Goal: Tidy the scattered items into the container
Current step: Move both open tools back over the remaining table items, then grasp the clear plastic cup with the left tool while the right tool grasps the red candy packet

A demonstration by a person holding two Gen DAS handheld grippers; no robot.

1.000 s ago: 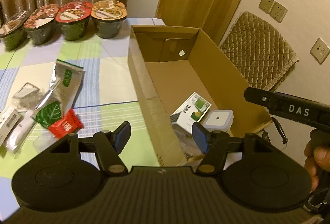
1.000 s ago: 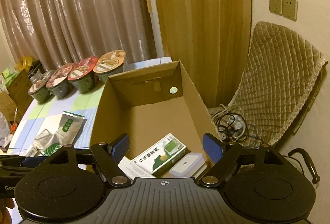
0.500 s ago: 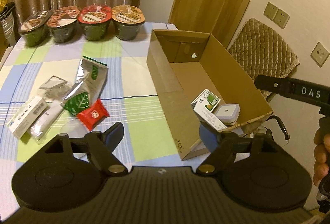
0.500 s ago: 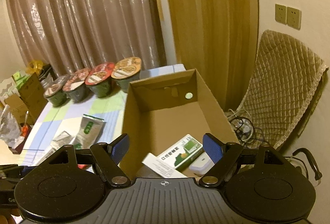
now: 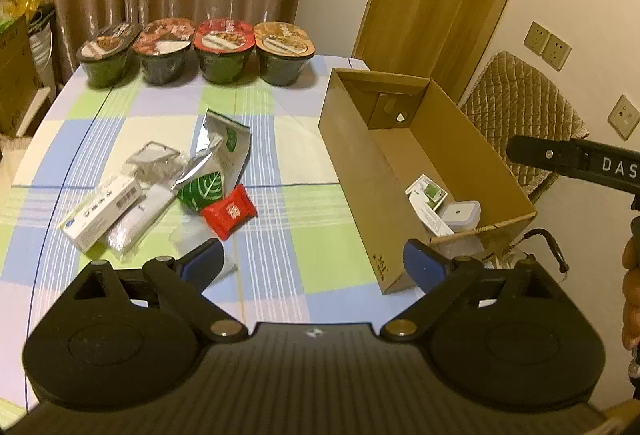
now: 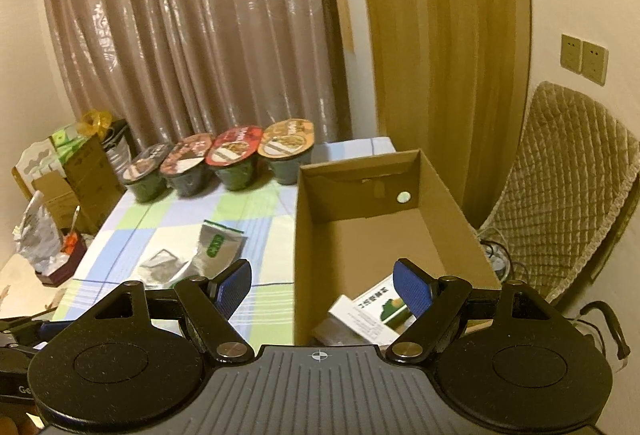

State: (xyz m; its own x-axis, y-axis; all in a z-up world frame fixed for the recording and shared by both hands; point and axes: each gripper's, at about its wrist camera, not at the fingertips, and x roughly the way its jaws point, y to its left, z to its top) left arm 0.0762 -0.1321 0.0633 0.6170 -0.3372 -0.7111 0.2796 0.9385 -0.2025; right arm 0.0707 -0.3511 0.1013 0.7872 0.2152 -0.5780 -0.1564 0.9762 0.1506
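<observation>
Checked worktop point(image 5: 280, 235): packets centre-left, red snack packet point(image 5: 229, 211) nearest; cardboard box point(image 5: 476, 155) right; both my fingers spread wide, empty.

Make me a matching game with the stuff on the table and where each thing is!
Things:
1. red snack packet
2. green and white box
3. four noodle bowls
4. silver pouch

Places:
A. inside the cardboard box
B. in a row at the table's far edge
C. beside the green leaf packet
D. on the cloth, behind the leaf packet

Pairs: 1-C, 2-A, 3-B, 4-D
</observation>
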